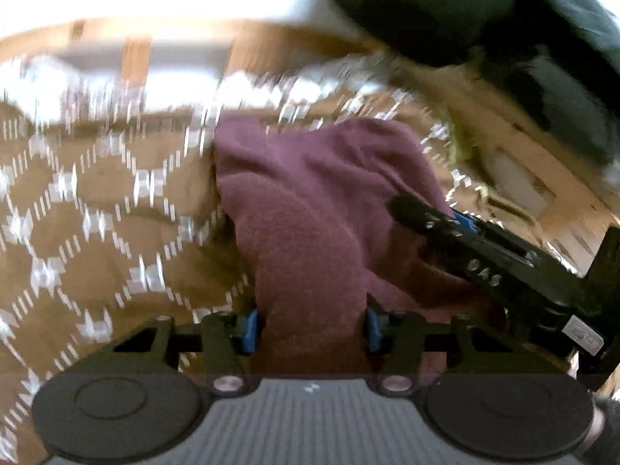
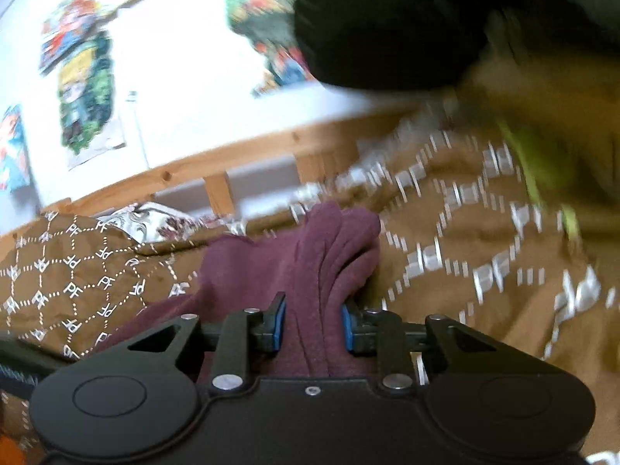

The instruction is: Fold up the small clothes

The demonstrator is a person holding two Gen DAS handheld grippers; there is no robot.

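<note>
A maroon fleece garment [image 1: 310,201] lies bunched on a brown blanket with a white diamond pattern [image 1: 97,240]. My left gripper [image 1: 312,327] is shut on a thick fold of the garment, which fills the gap between its blue pads [image 1: 250,329]. My right gripper shows in the left wrist view [image 1: 484,248] as a black bar at the right, on the garment's right side. In the right wrist view my right gripper [image 2: 314,327] is shut on another bunch of the maroon garment [image 2: 310,255]. Both views are motion-blurred.
The brown patterned blanket [image 2: 465,240] covers a bed with a wooden frame [image 2: 217,155]. A white wall with colourful posters [image 2: 85,89] is behind. A dark bulky shape [image 2: 379,19] hangs at the upper right. A floral pillow [image 2: 155,221] lies at the left.
</note>
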